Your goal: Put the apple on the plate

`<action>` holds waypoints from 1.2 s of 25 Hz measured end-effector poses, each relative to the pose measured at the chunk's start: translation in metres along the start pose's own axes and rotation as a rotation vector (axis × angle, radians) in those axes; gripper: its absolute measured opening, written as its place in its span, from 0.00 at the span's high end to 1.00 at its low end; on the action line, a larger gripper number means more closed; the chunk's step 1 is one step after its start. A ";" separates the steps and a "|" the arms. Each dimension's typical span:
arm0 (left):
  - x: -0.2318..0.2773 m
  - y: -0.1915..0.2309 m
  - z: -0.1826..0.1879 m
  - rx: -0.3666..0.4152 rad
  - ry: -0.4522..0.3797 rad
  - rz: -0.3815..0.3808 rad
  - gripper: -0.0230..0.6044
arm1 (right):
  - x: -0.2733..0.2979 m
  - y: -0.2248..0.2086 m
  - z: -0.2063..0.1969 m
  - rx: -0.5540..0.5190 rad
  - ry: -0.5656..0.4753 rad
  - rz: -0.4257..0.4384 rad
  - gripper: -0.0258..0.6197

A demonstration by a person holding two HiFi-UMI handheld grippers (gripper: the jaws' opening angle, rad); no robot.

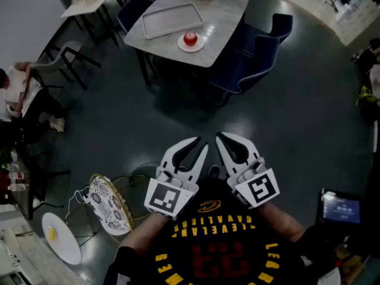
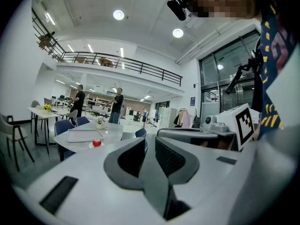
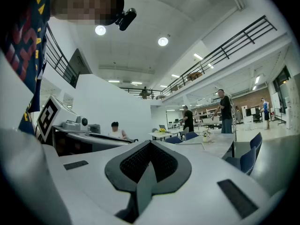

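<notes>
Already the apple (image 1: 190, 38) sits on the plate (image 1: 182, 46), on the far table (image 1: 228, 16) just beside a tray (image 1: 172, 19). I hold both tools near my chest, well apart from it: left gripper (image 1: 203, 142) barely parted and empty, right gripper (image 1: 219, 136) clenched on nothing.

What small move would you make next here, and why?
Probably none toward the apple: it already sits on the plate on the far table. The left gripper and right gripper are both empty, held near the person's chest. I would just rest them there.
</notes>
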State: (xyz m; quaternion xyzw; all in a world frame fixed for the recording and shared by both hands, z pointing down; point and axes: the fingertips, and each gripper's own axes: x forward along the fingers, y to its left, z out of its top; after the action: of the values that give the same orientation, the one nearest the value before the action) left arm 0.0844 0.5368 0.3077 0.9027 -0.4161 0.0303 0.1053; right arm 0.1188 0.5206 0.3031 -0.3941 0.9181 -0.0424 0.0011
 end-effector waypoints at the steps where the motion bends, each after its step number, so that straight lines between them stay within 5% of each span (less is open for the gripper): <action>1: 0.000 0.000 0.000 -0.002 0.003 0.001 0.85 | 0.000 -0.001 0.001 0.004 0.002 -0.001 0.95; 8: 0.001 0.006 -0.001 -0.006 0.004 0.003 0.85 | 0.006 -0.003 0.008 0.069 -0.059 0.001 0.95; 30: -0.032 0.069 -0.005 -0.059 -0.012 -0.019 0.85 | 0.061 0.034 -0.008 0.041 0.027 -0.030 0.95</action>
State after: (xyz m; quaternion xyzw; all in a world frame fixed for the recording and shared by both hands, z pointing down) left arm 0.0110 0.5181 0.3190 0.9033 -0.4089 0.0115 0.1296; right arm 0.0515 0.5007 0.3106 -0.4072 0.9109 -0.0664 -0.0039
